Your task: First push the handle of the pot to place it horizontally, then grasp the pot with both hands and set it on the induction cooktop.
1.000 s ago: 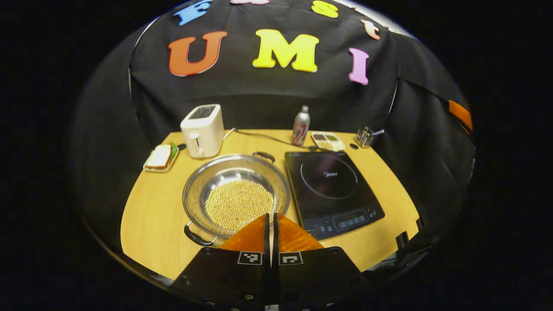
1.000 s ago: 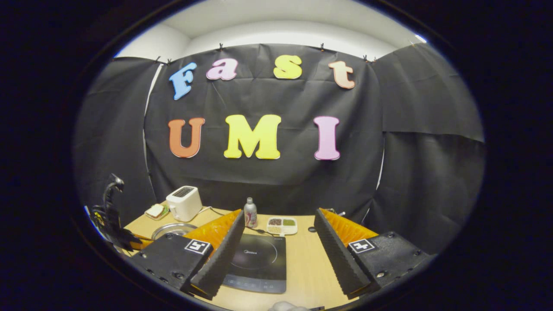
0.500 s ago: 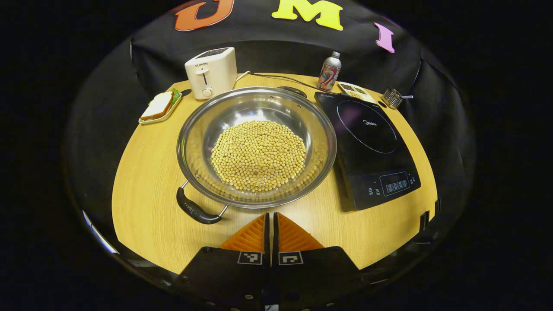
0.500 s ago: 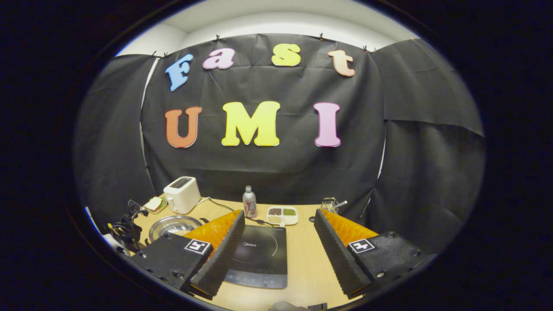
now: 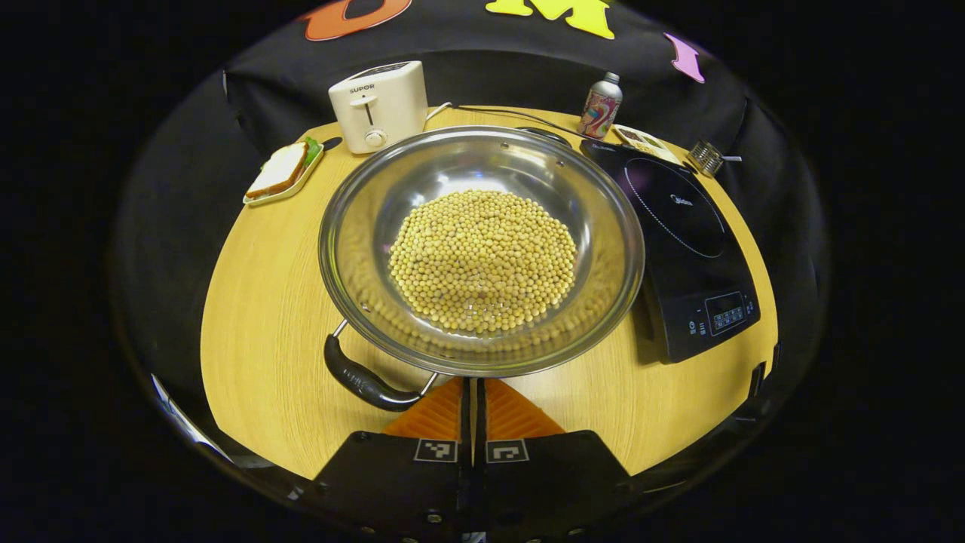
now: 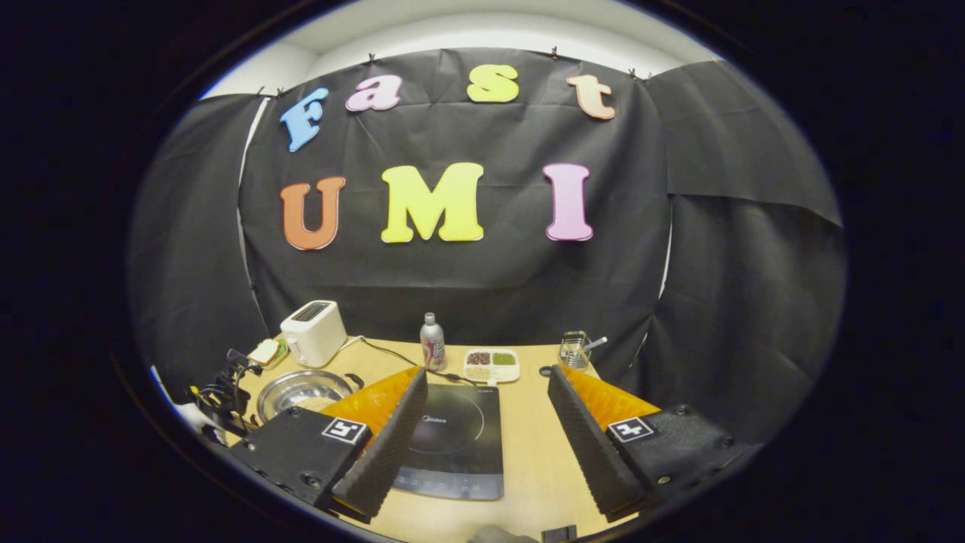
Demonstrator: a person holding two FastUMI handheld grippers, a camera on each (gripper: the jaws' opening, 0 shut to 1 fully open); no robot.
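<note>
- Pot [image 5: 482, 249] sits on the worktop [image 5: 256, 317] just left of the induction cooktop [image 5: 690, 249], not on it; wide, shallow, shiny steel, with a heap of soybeans [image 5: 482, 260] in the bottom.
- Near handle [image 5: 369, 381] is a dark loop on wire brackets at the rim, pointing down-left in the left gripper view; far handle [image 5: 546, 136] sits across the rim toward the back. Handles lie on a diagonal, so the straightening push looks not yet done.
- Handling, my guess: rigid metal, fairly heavy with that load; smooth base should slide or turn easily on the wood. Rim is thin and slick, bad to pinch. Loose beans will shift or spill if it tilts, so lift level.
- Take hold: the two loop handles, one per gripper; for the push, press on the near handle's side.
- Left gripper [image 5: 473, 392]: fingers together with only a thin slit, holding nothing, tips just beside the near handle and under the pot's near rim; contact unclear.
- Right gripper [image 6: 486, 422]: spread wide, empty, raised over the cooktop's front, well apart from the pot.
- Around: toaster [image 5: 377, 105], sandwich plate [image 5: 283, 170], can [image 5: 601, 113], snack tray [image 5: 641, 139] along the back edge.
</note>
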